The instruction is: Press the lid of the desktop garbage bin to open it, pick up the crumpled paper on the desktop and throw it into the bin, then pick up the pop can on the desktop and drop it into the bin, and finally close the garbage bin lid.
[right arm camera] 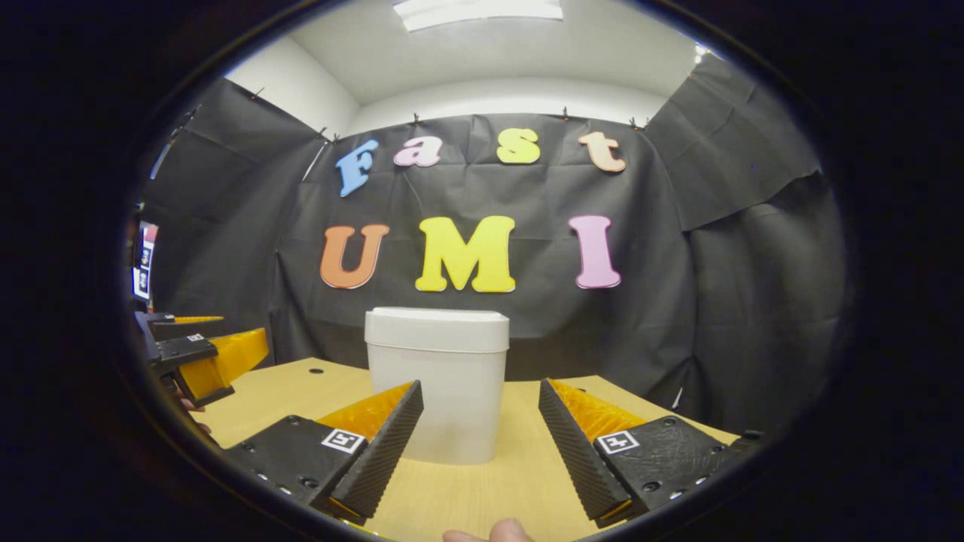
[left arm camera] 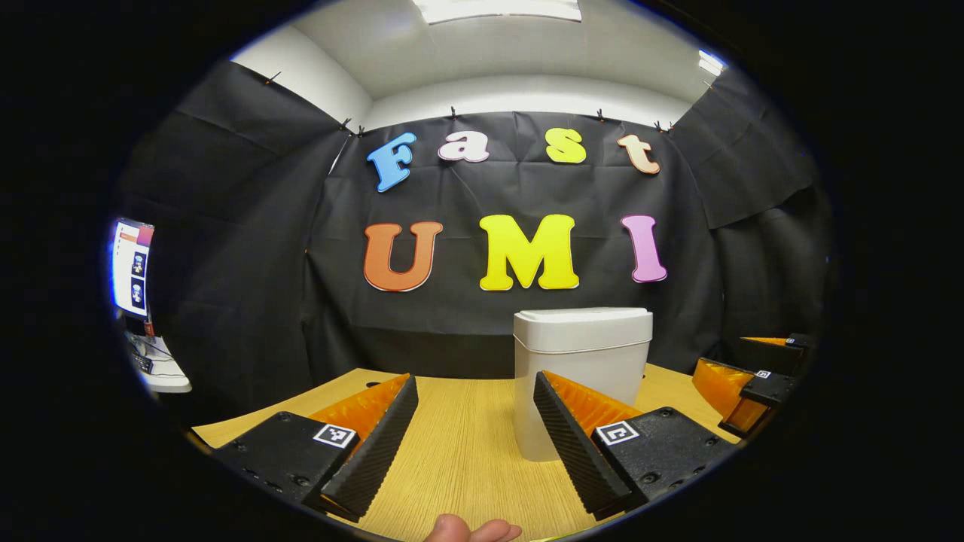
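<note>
A white desktop garbage bin (left arm camera: 581,354) stands on the wooden table with its lid (left arm camera: 581,318) down flat. My left gripper (left arm camera: 476,391) hovers open just in front of the bin, slightly to its left, with nothing between its fingers. In the right gripper view the same bin (right arm camera: 438,384) sits ahead and a little left, lid (right arm camera: 437,319) closed. My right gripper (right arm camera: 480,395) is open and holds nothing, its left finger overlapping the bin's lower right side. The right gripper (left arm camera: 742,391) shows at the right edge of the left gripper view, and the left gripper (right arm camera: 199,354) at the left edge of the right gripper view.
The wooden table (left arm camera: 459,452) runs forward to the black cloth wall. A screen (left arm camera: 132,267) stands off to the far left, beyond the table. A fingertip (left arm camera: 471,531) of the holding hand shows at the bottom edge. A small hole (right arm camera: 316,370) marks the tabletop left of the bin.
</note>
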A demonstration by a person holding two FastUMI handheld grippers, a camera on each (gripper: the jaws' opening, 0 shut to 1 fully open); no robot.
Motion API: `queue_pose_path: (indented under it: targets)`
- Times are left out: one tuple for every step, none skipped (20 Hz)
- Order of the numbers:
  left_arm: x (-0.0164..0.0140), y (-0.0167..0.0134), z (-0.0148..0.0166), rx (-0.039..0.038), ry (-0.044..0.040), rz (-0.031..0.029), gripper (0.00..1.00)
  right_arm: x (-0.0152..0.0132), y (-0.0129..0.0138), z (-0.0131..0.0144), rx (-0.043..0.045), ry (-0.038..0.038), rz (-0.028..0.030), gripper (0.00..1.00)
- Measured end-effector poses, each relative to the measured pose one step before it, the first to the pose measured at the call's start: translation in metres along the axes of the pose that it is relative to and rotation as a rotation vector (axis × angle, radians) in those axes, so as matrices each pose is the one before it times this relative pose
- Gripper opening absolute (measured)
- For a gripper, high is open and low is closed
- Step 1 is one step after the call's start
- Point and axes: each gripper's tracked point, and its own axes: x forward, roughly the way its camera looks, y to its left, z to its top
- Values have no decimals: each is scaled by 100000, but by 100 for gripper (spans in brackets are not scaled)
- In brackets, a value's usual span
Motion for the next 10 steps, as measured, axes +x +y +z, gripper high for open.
queue_pose_path:
  targets:
    - [-8,99,39,-26,111,80,99,25,-11,-29,-93,-17,-26,95]
    - [-77,-58,-49,-123,95,18,99,26,80,-19,-145,60,83,96]
    - [75,-44,-66,-43,206,-49,99,-21,-36,-3,-100,72,-79,95]
    - [-34,48,-42,21,149,-123,99,10,50,-10,37,21,60,95]
    - [-8,-51,59,96,11,-77,99,-8,43,28,67,-7,60,95]
    - [88,-53,-19,57,33,-133,99,15,31,-101,-20,-25,-21,96]
    - [-22,-86,-31,58,-35,-123,99,-8,-24,-2,-156,72,-41,98]
    - [-58,-86,-18,165,107,-196,99,84,-36,-91,-120,25,-82,97]
    - [-1,-49,-68,192,155,-211,99,-11,-7,15,44,58,-27,96]
    - [86,18,24,103,211,-139,99,-41,9,64,85,-44,-36,97]
